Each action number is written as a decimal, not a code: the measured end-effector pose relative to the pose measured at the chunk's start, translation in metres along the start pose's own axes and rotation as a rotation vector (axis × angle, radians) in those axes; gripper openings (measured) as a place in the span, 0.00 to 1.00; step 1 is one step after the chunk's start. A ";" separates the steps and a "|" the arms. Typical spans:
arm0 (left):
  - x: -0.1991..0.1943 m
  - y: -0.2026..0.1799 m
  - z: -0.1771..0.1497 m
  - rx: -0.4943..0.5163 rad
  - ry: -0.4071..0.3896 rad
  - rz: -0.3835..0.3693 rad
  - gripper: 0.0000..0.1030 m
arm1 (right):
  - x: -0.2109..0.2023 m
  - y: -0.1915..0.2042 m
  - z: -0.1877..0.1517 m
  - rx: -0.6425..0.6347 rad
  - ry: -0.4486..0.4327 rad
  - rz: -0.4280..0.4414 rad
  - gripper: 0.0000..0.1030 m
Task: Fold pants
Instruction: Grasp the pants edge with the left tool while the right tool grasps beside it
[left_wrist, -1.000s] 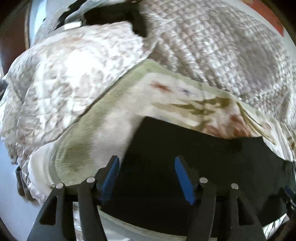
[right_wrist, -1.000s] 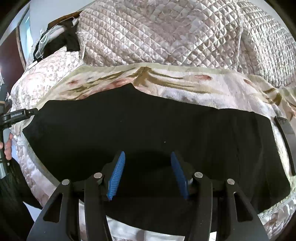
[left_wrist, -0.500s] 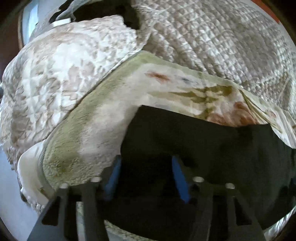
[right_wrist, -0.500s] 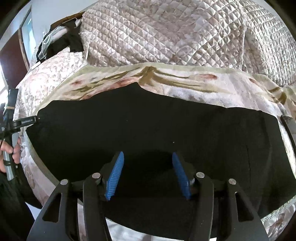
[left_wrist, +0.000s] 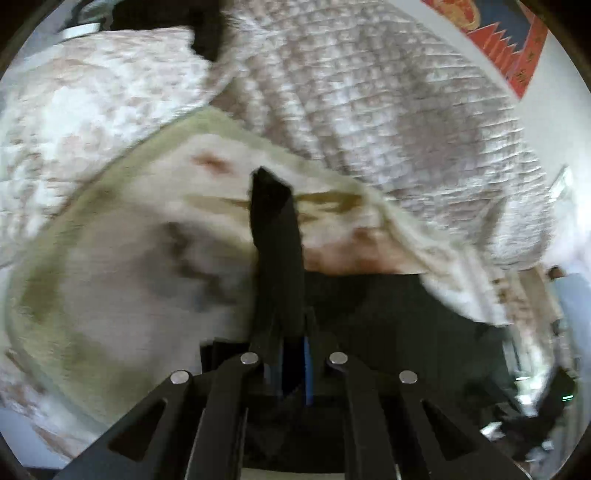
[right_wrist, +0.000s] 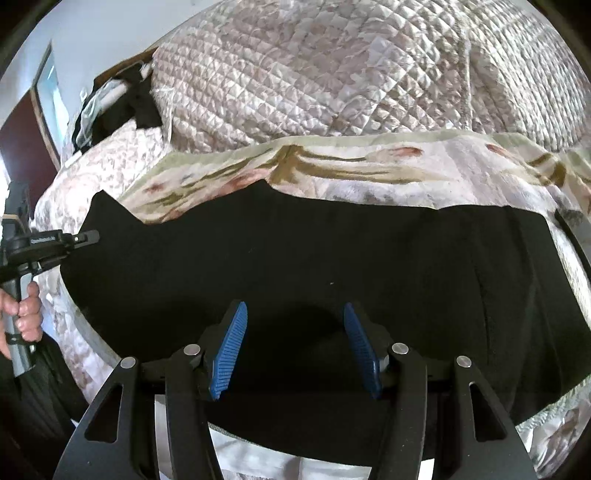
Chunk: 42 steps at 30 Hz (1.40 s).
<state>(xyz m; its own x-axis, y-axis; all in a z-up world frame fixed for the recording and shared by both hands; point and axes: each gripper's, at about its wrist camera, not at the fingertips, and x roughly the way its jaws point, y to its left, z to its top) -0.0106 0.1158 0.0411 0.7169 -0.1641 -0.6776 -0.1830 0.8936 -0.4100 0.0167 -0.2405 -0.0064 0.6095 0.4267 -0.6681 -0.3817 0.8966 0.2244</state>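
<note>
Pants (right_wrist: 295, 258) over floral blanket (right_wrist: 369, 173), quilt (right_wrist: 332, 74) seemingly behind.

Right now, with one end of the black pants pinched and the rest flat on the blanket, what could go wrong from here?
1. The left gripper, which has just been closing, holds only a narrow corner of the black pants; it may slip when pulled.
2. The right gripper stands open above the cloth, so a one-sided lift could skew the fold.
3. Dragging may ruck up the floral blanket.
</note>
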 end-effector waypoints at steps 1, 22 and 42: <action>0.001 -0.013 0.001 0.012 0.005 -0.027 0.09 | -0.001 -0.002 0.000 0.012 -0.004 0.004 0.54; 0.065 -0.154 -0.053 0.113 0.248 -0.390 0.27 | -0.022 -0.036 0.004 0.151 -0.075 0.030 0.54; 0.055 -0.060 -0.019 0.127 0.080 -0.084 0.36 | 0.025 -0.016 0.014 0.217 0.089 0.219 0.48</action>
<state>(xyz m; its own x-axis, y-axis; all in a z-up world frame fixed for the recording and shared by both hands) 0.0271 0.0453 0.0170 0.6697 -0.2688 -0.6923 -0.0340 0.9201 -0.3902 0.0481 -0.2427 -0.0164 0.4628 0.6088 -0.6444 -0.3342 0.7931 0.5093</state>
